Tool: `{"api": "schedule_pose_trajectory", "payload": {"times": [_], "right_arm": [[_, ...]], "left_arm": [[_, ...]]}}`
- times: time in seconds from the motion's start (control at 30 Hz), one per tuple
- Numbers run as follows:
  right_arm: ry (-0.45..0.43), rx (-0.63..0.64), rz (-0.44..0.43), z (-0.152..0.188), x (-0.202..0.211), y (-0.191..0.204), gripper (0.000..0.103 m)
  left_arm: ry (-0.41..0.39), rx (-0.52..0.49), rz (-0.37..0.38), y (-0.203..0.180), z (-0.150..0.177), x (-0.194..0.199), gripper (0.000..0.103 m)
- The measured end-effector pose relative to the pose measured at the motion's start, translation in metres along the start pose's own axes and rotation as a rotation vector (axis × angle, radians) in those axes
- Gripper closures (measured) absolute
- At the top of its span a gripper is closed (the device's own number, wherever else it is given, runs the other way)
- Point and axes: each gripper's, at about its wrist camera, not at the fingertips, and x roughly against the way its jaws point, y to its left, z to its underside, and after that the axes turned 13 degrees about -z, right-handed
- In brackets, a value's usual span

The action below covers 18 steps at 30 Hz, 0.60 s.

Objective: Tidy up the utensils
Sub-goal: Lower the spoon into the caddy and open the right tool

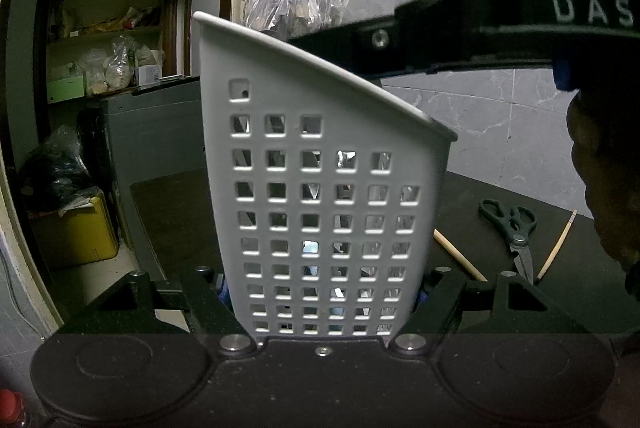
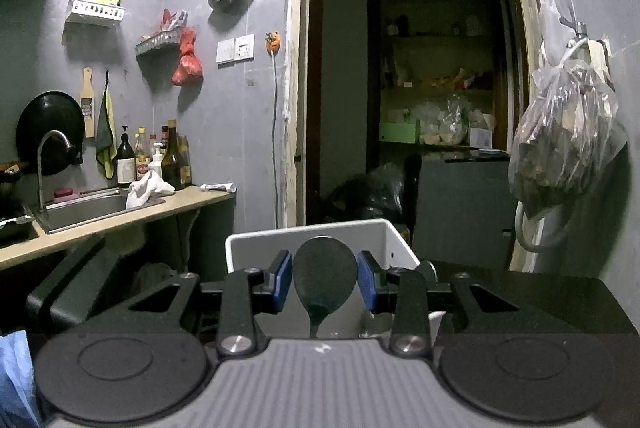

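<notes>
My left gripper (image 1: pixel 324 292) clamps the white holder (image 1: pixel 320 188) low down, a jaw pressed on each side; the holder stands upright on the dark table (image 1: pixel 500 188), its wall full of square holes. My right gripper (image 2: pixel 325 282) pinches a spoon (image 2: pixel 325 276) by its bowl, blue pads (image 2: pixel 283 282) against both edges, bowl up and handle pointing down out of view. The spoon hangs over the holder's open top. In the left view the right gripper reaches across above the holder's rim. On the table to the right lie scissors (image 1: pixel 514 232) and two chopsticks (image 1: pixel 460 255), apart from each other, one on each side of the scissors.
</notes>
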Motion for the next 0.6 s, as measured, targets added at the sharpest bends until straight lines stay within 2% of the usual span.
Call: {"api": "schedule_pose_trajectory", "payload": {"times": [0.13, 0.2, 0.27, 0.4, 0.47, 0.6], "right_arm": [[0.003, -0.004, 0.000, 0.001, 0.000, 0.000, 0.063], [-0.003, -0.006, -0.005, 0.001, 0.002, -0.001, 0.058], [-0.025, -0.007, -0.011, -0.001, 0.007, 0.000, 0.047], [-0.080, -0.013, 0.001, -0.006, 0.024, 0.002, 0.032], [-0.107, -0.012, 0.019, -0.007, 0.036, 0.003, 0.018], [-0.132, -0.012, 0.071, -0.005, 0.057, 0.006, 0.007]], "left_arm": [[0.001, 0.000, 0.000, 0.000, 0.000, 0.000, 0.027], [0.001, 0.001, 0.000, 0.000, 0.000, 0.000, 0.027], [0.002, 0.001, 0.000, 0.000, 0.000, 0.000, 0.027], [0.003, 0.005, 0.000, 0.000, 0.000, -0.001, 0.027], [0.004, 0.008, 0.000, 0.000, 0.000, -0.001, 0.027], [0.005, 0.010, 0.001, 0.001, -0.001, -0.002, 0.027]]}}
